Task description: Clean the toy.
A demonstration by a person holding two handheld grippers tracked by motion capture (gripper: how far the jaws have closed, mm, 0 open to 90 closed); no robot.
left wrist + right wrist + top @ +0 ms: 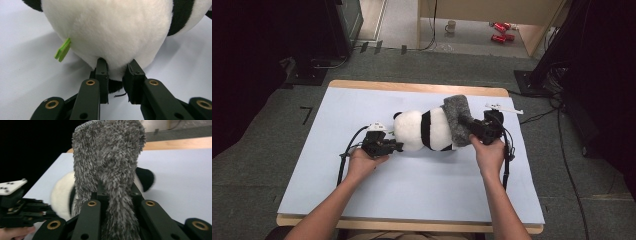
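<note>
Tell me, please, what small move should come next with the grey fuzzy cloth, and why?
Probably the right claw should draw the grey fuzzy cloth further along the plush panda. The cloth is pinched in that claw and covers just one end of the panda, while the left claw grips the opposite end to steady it.

We've got both forearms coming in from the near edge, angled in toward each other a bit. Our left hand (362, 161) wraps the left gripper (398, 147), which points to our right, jaws pinched nearly together with just a narrow gap. Our right hand (488, 150) holds the right gripper (467, 124), aimed back to our left, jaws clamped close too. Both sit low over the table.
</note>
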